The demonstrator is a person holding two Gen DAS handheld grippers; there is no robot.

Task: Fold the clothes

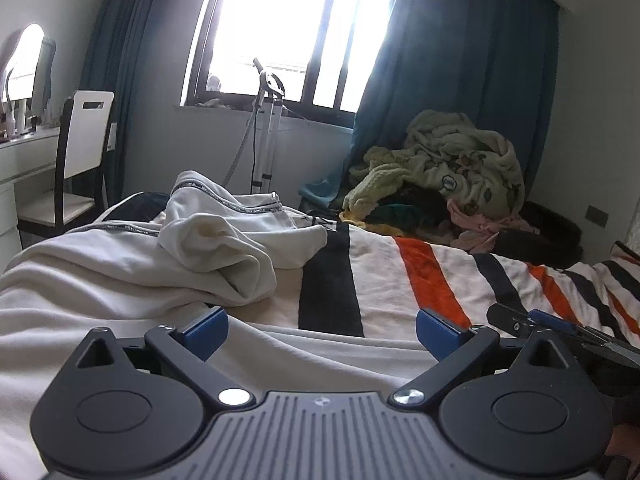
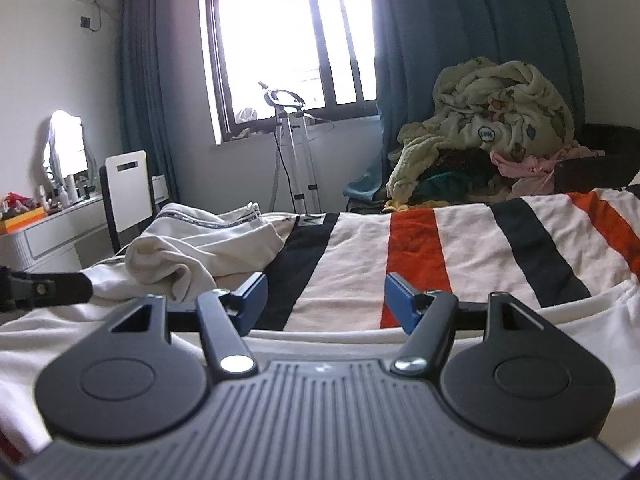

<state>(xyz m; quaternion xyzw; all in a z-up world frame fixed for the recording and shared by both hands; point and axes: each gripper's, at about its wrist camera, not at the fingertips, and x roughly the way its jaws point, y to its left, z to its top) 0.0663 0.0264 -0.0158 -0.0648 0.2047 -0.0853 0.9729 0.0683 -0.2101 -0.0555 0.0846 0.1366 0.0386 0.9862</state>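
Nearest: cream knit garment spread along near bed edge, sleeve bunched. Left gripper, right gripper gaping, empty. Folding barely begun.

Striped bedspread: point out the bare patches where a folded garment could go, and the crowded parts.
Free: the striped bedspread between the crumpled white garment and the far clothes pile. Also free is its right side past the orange stripe. Crowded: the left, under that garment, and the near edge, where white fabric lies beneath the open left gripper and open right gripper.
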